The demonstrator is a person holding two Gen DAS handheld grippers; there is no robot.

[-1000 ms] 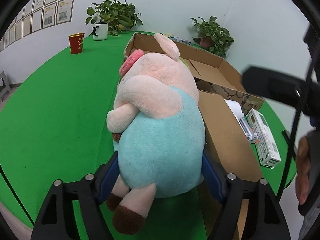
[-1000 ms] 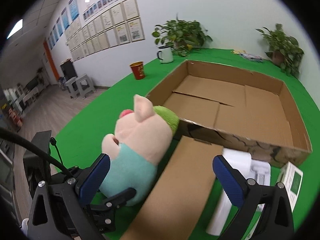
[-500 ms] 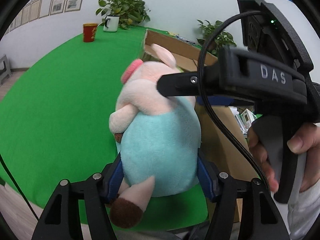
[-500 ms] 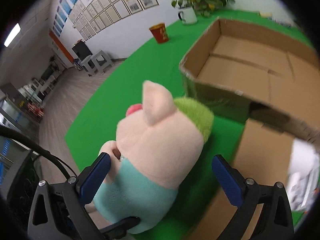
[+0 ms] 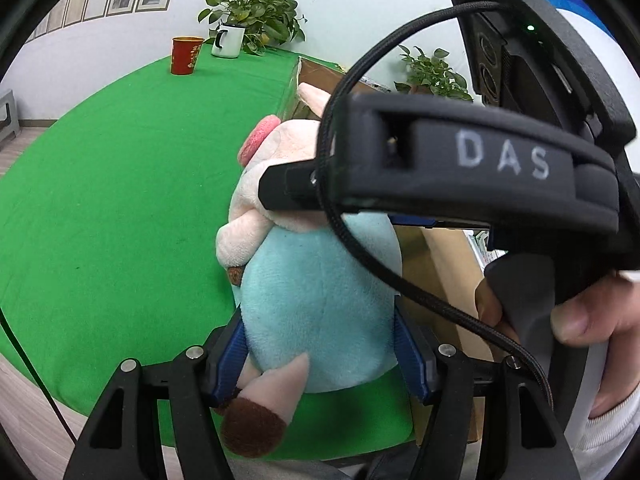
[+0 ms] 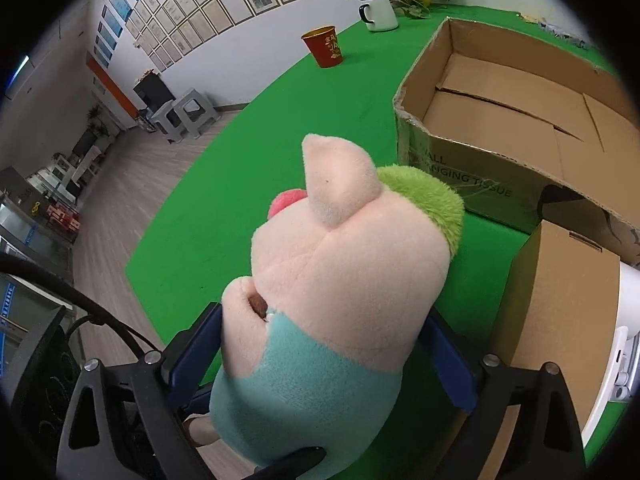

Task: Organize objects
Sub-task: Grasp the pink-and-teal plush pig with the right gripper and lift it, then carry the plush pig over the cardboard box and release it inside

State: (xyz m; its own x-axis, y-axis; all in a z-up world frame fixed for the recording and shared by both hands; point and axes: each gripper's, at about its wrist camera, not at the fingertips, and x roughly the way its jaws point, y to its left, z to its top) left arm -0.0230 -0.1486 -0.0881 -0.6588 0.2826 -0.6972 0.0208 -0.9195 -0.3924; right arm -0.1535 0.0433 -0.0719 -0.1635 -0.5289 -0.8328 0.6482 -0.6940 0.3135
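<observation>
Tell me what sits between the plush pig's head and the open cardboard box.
Only bare green tablecloth separates the plush pig from the open cardboard box; the right wrist view shows it.

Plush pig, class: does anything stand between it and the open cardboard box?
Nothing visible does. Only bare green cloth separates the plush pig from the cardboard box; its near wall must be cleared.

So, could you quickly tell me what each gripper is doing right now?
Left gripper: shut on the pig.
Right gripper: jaws just closing around the pig's upper body; contact cannot be told.
</observation>
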